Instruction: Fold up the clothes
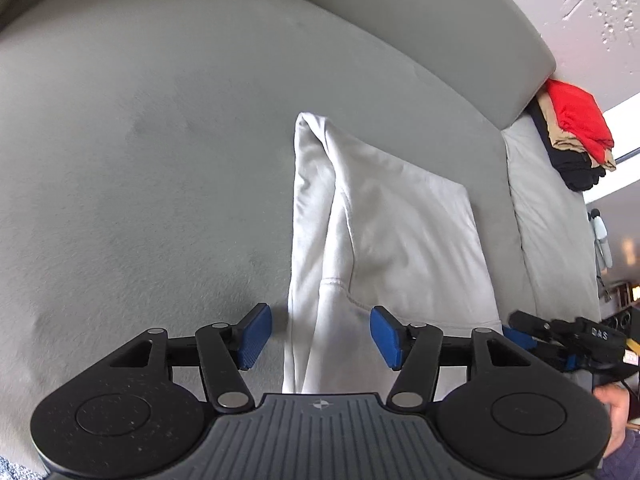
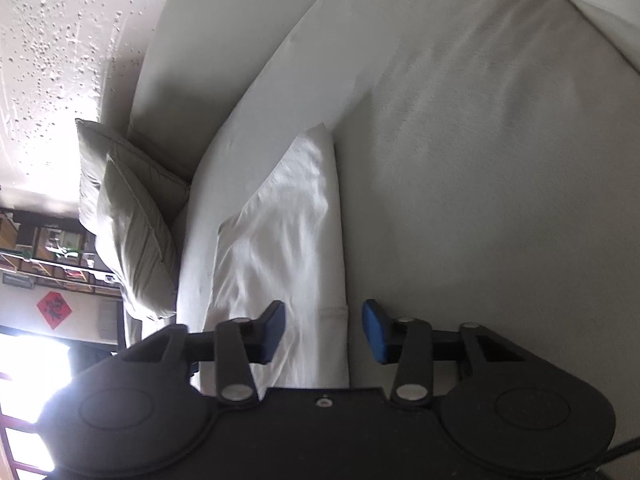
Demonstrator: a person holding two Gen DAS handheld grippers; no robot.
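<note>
A grey sofa (image 1: 160, 160), a pillow (image 2: 128, 220), a red wall sign (image 2: 54, 309).

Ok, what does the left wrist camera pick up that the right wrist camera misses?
Left wrist only: the stack of folded clothes with a red piece on top, the right gripper seen from the side, and a hand.
Right wrist only: the pillow against the sofa end and a red wall hanging.
Both: the white garment lying on the grey sofa, between open blue pads.
</note>
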